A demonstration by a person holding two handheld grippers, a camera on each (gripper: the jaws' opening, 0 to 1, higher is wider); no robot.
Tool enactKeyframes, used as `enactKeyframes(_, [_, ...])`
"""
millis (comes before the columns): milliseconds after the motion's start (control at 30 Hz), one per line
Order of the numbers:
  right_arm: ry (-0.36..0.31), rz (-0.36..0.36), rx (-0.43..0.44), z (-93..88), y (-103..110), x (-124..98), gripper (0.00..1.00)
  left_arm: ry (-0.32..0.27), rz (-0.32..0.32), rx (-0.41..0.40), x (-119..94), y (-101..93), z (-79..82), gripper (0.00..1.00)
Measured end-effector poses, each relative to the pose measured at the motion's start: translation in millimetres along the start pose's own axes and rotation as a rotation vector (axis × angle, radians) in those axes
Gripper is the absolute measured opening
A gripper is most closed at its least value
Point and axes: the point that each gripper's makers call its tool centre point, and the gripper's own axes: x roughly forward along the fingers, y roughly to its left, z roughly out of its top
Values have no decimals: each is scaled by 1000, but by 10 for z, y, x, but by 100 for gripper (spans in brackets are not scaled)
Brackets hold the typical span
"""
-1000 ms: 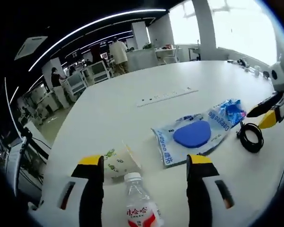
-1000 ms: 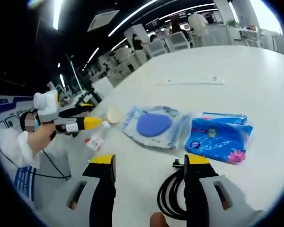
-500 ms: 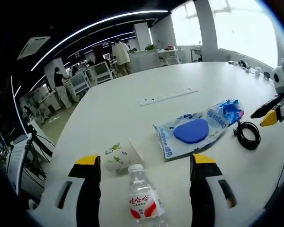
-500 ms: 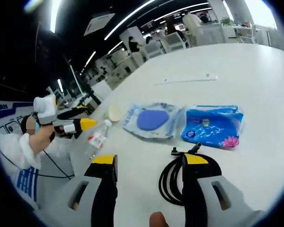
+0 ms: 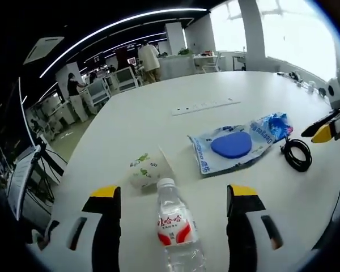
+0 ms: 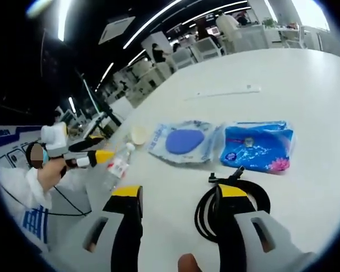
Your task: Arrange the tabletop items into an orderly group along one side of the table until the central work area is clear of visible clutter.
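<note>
In the left gripper view, the left gripper is released, its 2 jaws spread either side of a water bottle lying on the white table. A paper cup lies just beyond, then a clear bag and a black cable.

In the right gripper view, the right gripper is released; the cable touches its right jaw, near a blue packet.

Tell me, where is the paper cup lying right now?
In the left gripper view the paper cup lies on its side on the white table, just beyond the water bottle cap and left of the clear packet with the blue pad.
</note>
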Motion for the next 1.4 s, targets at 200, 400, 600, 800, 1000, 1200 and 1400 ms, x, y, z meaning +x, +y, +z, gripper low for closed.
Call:
enactKeyframes(200, [13,1,8,-56,18,22,49,13,7,-46,-48,7,-165,77])
enactKeyframes(400, [27,8,9,-94,74,56,48,43,2,-72,-42,-21,-325,76])
enactKeyframes(600, [45,10,7,-133,104,88,46,53,2,-88,-25,3,-378,75])
enactKeyframes(800, [50,20,10,-105,148,134,46,83,-2,-104,22,-30,-526,73])
enactKeyframes(1000, [57,42,-4,-32,235,197,45,104,18,-138,-5,-28,-748,64])
enactKeyframes(1200, [79,72,-30,1,354,315,44,121,23,-152,6,-28,-865,59])
enactKeyframes(1400, [102,102,-61,38,491,406,43,140,-7,-165,26,-113,-909,43])
